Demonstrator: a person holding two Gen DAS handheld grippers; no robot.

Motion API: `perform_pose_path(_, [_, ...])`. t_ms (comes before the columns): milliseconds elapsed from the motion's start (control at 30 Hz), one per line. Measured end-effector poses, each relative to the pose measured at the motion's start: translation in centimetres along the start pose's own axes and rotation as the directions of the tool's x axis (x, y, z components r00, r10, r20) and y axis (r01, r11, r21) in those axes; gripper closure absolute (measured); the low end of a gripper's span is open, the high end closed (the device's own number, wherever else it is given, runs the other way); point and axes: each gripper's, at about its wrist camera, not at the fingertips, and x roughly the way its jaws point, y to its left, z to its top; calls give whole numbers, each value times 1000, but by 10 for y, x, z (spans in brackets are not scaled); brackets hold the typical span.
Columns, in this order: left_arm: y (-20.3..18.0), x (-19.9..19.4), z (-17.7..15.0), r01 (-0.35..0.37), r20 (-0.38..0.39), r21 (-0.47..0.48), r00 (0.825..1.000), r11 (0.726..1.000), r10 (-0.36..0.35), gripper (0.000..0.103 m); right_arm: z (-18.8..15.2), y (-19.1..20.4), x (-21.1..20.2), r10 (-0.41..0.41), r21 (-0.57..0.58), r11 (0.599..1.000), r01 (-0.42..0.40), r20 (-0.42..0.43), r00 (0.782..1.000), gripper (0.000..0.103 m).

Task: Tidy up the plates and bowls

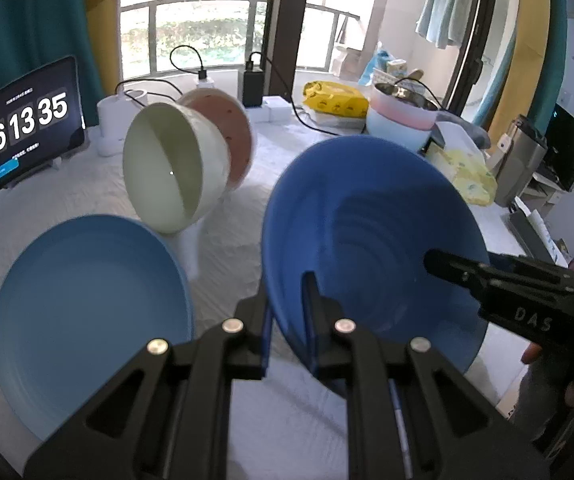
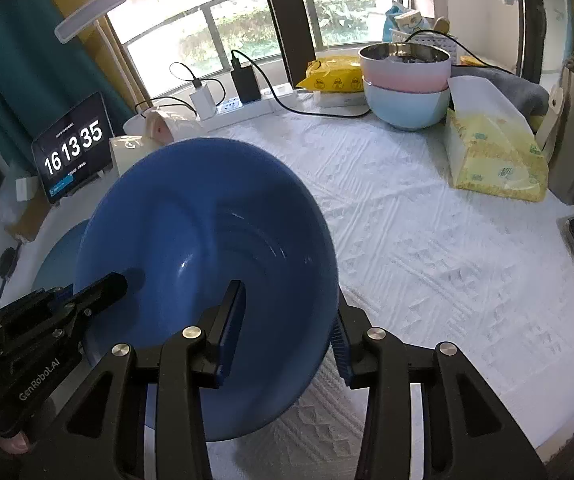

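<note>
Right wrist: dark blue plate (image 2: 191, 240) hides light blue plate (image 2: 59, 256); left hand-held gripper (image 1: 287, 312) pinching rim, right hand-held gripper (image 2: 287, 320) spread.

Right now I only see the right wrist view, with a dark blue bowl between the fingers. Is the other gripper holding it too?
Observer: Yes. In the left wrist view, the left gripper is shut on the near rim of the dark bowl.
Operator: What's behind that bowl? It blocks my view.
Observer: A cream bowl is tilted up on edge with its opening toward the camera. A pink dish is right behind it.
Operator: And low on my left?
Observer: A whole light blue plate lies on the white cloth.
</note>
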Motion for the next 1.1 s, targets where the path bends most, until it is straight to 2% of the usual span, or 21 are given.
perform_pose_path(400, [2, -4, 6, -2, 10, -11, 1000, 1000, 2, 87, 5, -2, -4, 5, 0, 1000, -5, 19, 1000, 61])
perform_pose_path(567, [3, -5, 9, -15, 16, -13, 1000, 1000, 16, 81, 9, 0, -8, 9, -3, 1000, -9, 33, 999, 61])
perform_pose_path(933, [10, -10, 15, -29, 36, -41, 999, 999, 30, 79, 12, 2, -5, 14, -1, 1000, -14, 29, 999, 61])
perform_pose_path(1033, [12, -13, 18, -29, 48, -44, 998, 999, 31, 74, 14, 3, -7, 13, -4, 1000, -12, 35, 999, 61])
perform_pose_path(1100, [13, -17, 19, -24, 62, -46, 998, 999, 26, 67, 16, 4, -9, 10, -7, 1000, -10, 41, 999, 61])
